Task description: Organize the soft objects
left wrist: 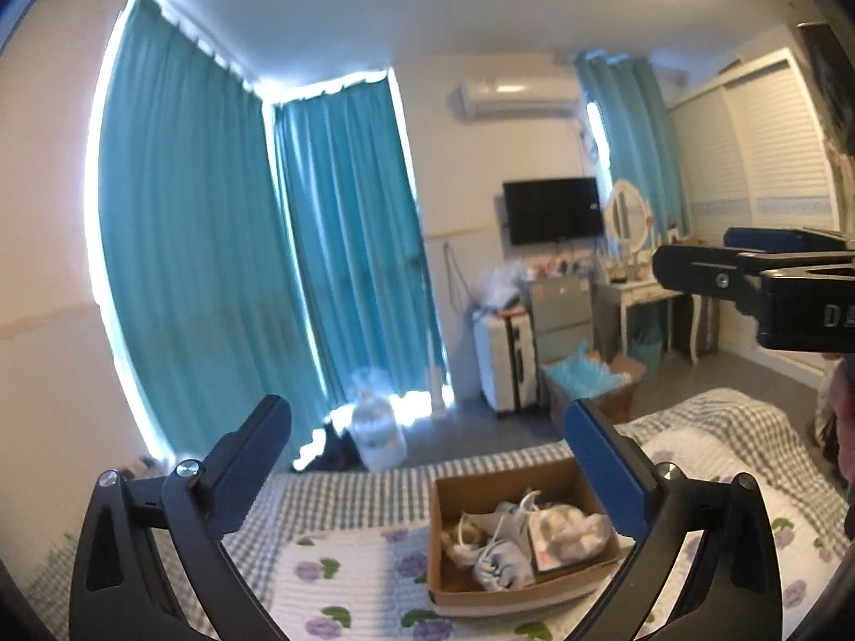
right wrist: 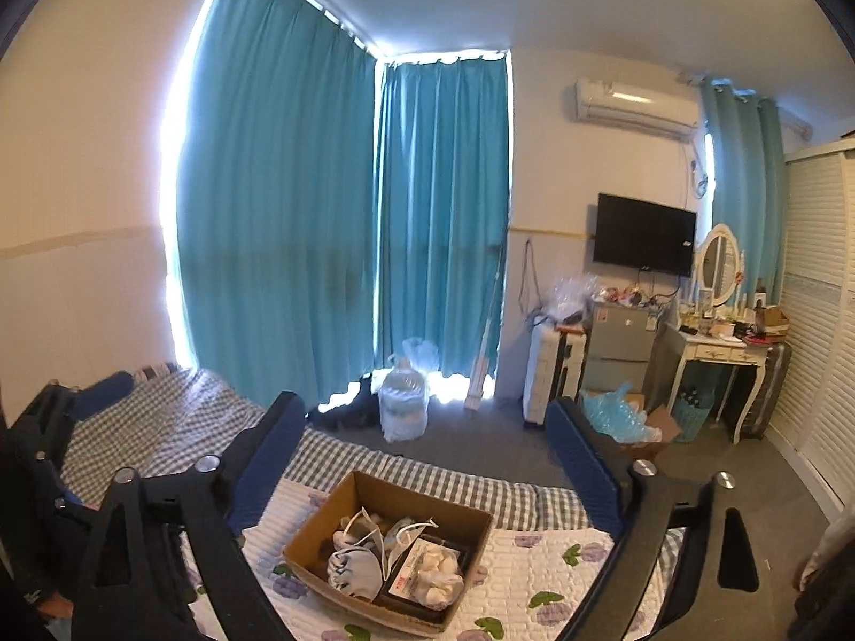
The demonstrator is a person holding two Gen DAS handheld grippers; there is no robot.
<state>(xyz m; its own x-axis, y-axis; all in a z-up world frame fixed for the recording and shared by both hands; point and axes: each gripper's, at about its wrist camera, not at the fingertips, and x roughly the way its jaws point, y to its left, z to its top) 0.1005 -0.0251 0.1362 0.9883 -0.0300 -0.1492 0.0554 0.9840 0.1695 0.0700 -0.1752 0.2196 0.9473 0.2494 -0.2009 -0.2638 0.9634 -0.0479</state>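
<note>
Hovering spread and empty, the left gripper [left wrist: 427, 459] and right gripper [right wrist: 427, 454] sit above the cardboard box [right wrist: 320, 529], whose soft bundles [right wrist: 438, 577] appear stowed.

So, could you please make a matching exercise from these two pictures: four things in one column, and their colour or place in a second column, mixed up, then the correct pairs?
Things:
1. cardboard box
2. curtains
3. television
4. water jug

Colour or place:
A. teal, drawn over the windows
B. black, mounted on the far wall
C. on the floor by the curtains, wrapped in clear plastic
D. on the bed quilt, holding pale soft items

Pairs: 1-D, 2-A, 3-B, 4-C
</note>
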